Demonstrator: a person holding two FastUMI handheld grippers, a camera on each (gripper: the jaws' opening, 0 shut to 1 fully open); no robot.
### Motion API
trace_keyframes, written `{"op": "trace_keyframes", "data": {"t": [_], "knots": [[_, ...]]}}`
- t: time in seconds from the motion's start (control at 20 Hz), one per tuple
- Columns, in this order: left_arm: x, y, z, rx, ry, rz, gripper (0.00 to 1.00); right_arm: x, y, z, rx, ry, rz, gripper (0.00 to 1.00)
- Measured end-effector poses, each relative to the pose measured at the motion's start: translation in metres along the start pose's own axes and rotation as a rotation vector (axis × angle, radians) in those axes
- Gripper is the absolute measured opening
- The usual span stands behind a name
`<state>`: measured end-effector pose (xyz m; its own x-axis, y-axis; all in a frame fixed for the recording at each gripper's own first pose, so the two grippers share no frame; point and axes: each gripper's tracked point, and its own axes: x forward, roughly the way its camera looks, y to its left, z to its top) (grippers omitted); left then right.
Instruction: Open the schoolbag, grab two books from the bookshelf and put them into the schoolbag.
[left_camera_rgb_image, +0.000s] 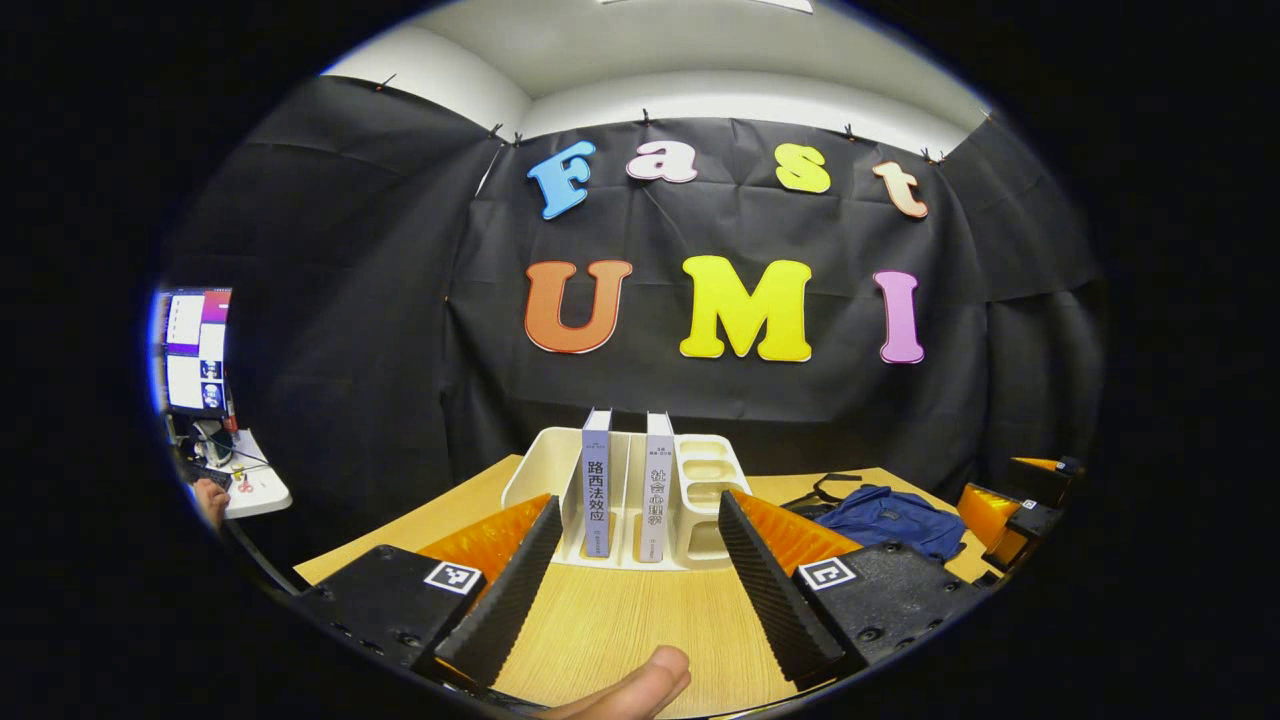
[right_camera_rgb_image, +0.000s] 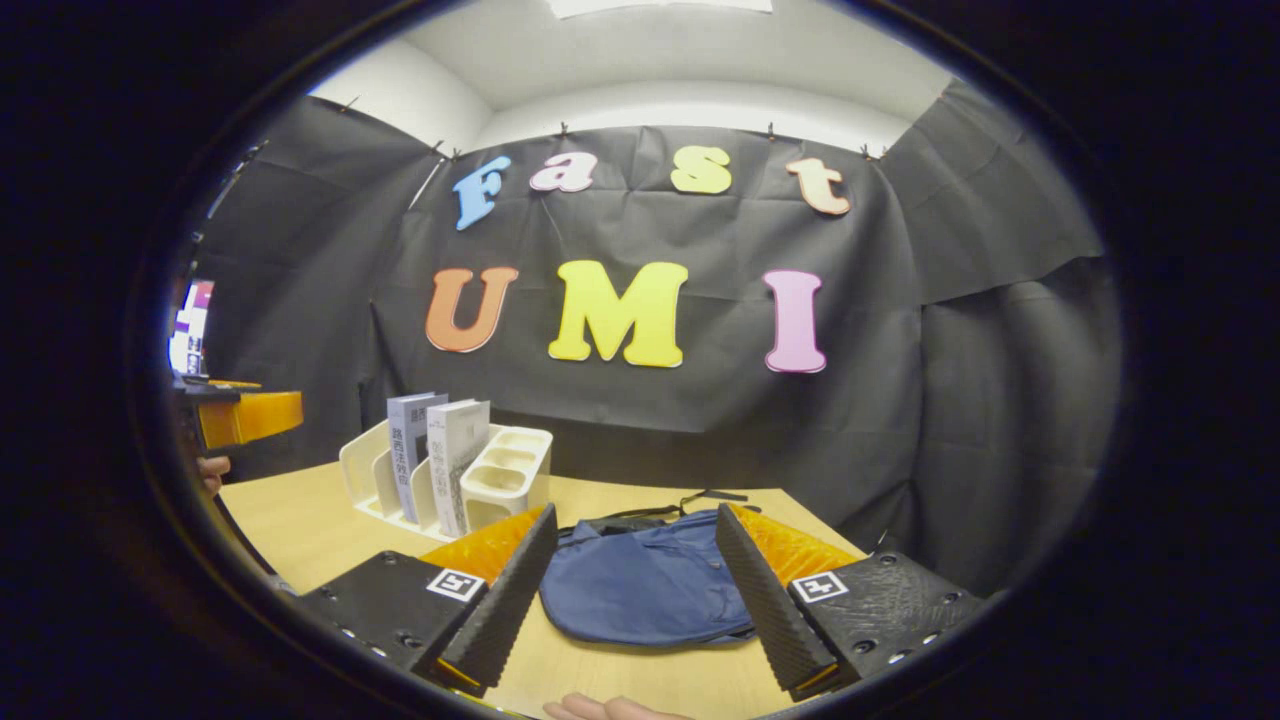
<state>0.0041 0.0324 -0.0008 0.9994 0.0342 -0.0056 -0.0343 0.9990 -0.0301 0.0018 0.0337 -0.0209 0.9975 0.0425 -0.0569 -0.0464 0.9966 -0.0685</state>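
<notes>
Two books (left_camera_rgb_image: 625, 485) stood upright in the white bookshelf (left_camera_rgb_image: 530, 465), their spines printed in Chinese.
We saw both grippers' jaws spread wide and empty: left gripper (left_camera_rgb_image: 635, 560) facing the books, right gripper (right_camera_rgb_image: 632, 575) over the blue schoolbag (right_camera_rgb_image: 640, 590) lying flat on the tabletop (right_camera_rgb_image: 300, 520).

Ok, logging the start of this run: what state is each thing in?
Schoolbag: flat on the table, looks closed.
Two books: upright in the bookshelf.
Left gripper: open, holding nothing.
Right gripper: open, holding nothing.
</notes>
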Motion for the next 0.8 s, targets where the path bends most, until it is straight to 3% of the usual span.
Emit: {"op": "trace_keyframes", "data": {"t": [0.35,0.55,0.8], "knots": [[0.002,0.003,-0.002,0.018,0.007,0.000,0.99,0.020,0.018,-0.030,-0.042,0.087,0.002,0.96],[0.012,-0.007,-0.012,-0.007,0.034,-0.064,0.98,0.043,0.041,-0.067,-0.084,0.189,0.035,0.95],[0.017,0.015,-0.015,-0.002,0.046,-0.011,0.99,0.077,0.070,-0.114,-0.177,0.322,0.062,0.98]]}}
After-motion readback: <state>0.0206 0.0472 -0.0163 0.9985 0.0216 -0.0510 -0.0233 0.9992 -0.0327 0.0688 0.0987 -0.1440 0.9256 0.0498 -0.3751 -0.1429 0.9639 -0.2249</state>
